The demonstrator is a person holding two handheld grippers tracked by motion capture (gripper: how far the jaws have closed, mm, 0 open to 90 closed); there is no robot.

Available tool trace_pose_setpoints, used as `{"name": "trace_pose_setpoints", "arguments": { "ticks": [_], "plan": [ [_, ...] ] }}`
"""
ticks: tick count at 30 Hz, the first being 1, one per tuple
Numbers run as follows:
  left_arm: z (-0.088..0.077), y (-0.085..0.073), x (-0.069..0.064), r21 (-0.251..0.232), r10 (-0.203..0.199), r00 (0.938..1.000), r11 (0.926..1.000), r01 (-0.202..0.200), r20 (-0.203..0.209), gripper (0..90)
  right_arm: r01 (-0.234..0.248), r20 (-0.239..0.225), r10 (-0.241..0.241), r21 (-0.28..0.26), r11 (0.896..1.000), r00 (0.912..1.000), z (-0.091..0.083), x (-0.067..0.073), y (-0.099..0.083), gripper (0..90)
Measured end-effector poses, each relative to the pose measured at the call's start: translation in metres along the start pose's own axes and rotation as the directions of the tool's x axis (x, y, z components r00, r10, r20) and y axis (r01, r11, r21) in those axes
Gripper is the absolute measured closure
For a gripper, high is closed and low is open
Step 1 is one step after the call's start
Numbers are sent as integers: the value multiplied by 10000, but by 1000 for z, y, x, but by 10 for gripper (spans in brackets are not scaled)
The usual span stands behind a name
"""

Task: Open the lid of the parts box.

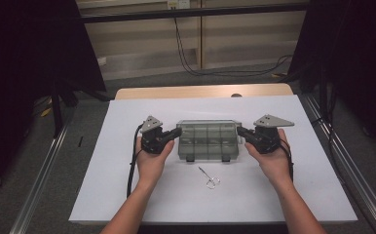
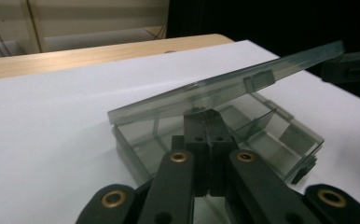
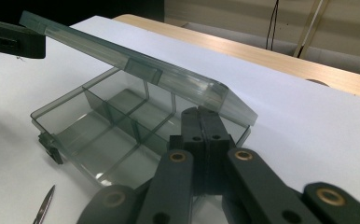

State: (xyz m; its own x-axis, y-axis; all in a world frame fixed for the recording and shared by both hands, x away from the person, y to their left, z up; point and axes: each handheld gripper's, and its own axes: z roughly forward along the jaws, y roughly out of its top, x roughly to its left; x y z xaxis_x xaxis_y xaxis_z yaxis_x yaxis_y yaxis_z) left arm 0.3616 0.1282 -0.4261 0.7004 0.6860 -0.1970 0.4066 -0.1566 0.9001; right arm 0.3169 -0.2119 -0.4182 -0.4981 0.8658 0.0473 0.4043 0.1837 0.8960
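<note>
We cannot tell whether the closed tips of the left gripper (image 2: 208, 122) touch the lid (image 2: 225, 86) hiding them; the scissors (image 3: 43, 208) are cut off at the right gripper view's bottom edge, and too small above for detail

1. My high view hangs above the near edge of the table (image 1: 127, 195), facing forward and down, far enough back to take in all four edges.
2. My left gripper view sits low and close, looking across the compartment box (image 2: 262, 135) towards the far right corner.
3. My right gripper view mirrors it, facing the far left corner; both share that box (image 3: 99, 126).
</note>
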Motion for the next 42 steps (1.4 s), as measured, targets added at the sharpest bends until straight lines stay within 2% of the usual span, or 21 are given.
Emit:
{"name": "trace_pose_setpoints", "arguments": {
  "ticks": [6,9,15,18,20,23,24,25,26,27,28,30,32,34,36,37,38,39,40,41,42],
  "plan": [
    [3,8,0,-228,24,10000,9997,-23,27,900,-213,-17,213,-159,9996,9998,2,-3,5,900],
    [5,11,2,-277,40,10000,9996,-39,33,900,-163,-33,162,-237,9996,9999,4,-5,8,900],
    [2,12,7,-372,-152,9994,9992,164,311,881,-245,11,245,-309,9992,9997,7,-7,14,900],
    [-2,11,10,-381,74,9984,9993,-52,563,739,-321,-11,321,-362,9988,9995,9,-10,18,900],
    [-3,11,10,-500,79,9988,9987,-55,479,634,-367,-25,366,-335,9988,9993,10,-11,19,900],
    [-3,11,14,-516,-111,9997,9986,123,239,397,-328,-4,328,-415,9986,9995,13,-14,22,900],
    [-2,11,17,-424,-378,9993,9984,375,-71,331,-402,-9,402,-417,9983,9992,14,-14,23,900],
    [1,11,20,-309,-670,9977,9973,668,-78,269,-396,-31,395,-423,9983,9992,15,-14,24,900],
    [1,11,20,-309,-670,9977,9973,668,-78,195,-437,-29,437,-429,9981,9990,15,-14,25,900],
    [4,11,23,-62,-934,9955,9956,933,-133,70,-446,-47,444,-484,9978,9990,17,-14,26,900],
    [10,10,28,319,-903,9948,9953,918,-466,11,-431,-20,430,-508,9978,9991,18,-15,27,900],
    [11,9,32,267,-916,9945,9953,930,-516,0,-433,14,434,-534,9976,9991,19,-16,29,900],
    [14,9,38,37,-1264,9915,9920,1266,-317,0,-497,13,498,-529,9974,9988,19,-16,30,900],
    [18,10,43,9,-1283,9912,9917,1284,-319,11,-487,43,491,-596,9970,9988,21,-18,32,900],
    [23,12,47,171,-1222,9919,9923,1228,-349,75,-371,102,377,-557,9978,9992,23,-19,34,900],
    [29,12,48,453,-1157,9920,9920,1181,-507,128,-401,126,408,-535,9978,9991,23,-19,35,900],
    [31,13,48,657,-1016,9911,9920,1073,-855,195,-341,158,350,-554,9979,9993,24,-20,36,900],
    [31,13,48,657,-1016,9911,9920,1073,-855,233,-341,158,350,-554,9979,9993,24,-20,36,900],
    [33,14,48,640,-1066,9890,9915,1136,-1030,283,-366,178,377,-570,9977,9991,25,-21,38,900],
    [34,15,49,465,-1092,9898,9924,1138,-916,334,-376,220,389,-549,9978,9990,25,-22,39,900],
    [35,15,49,357,-1064,9919,9934,1091,-697,334,-376,220,389,-549,9978,9990,25,-22,39,900]
  ]
}}
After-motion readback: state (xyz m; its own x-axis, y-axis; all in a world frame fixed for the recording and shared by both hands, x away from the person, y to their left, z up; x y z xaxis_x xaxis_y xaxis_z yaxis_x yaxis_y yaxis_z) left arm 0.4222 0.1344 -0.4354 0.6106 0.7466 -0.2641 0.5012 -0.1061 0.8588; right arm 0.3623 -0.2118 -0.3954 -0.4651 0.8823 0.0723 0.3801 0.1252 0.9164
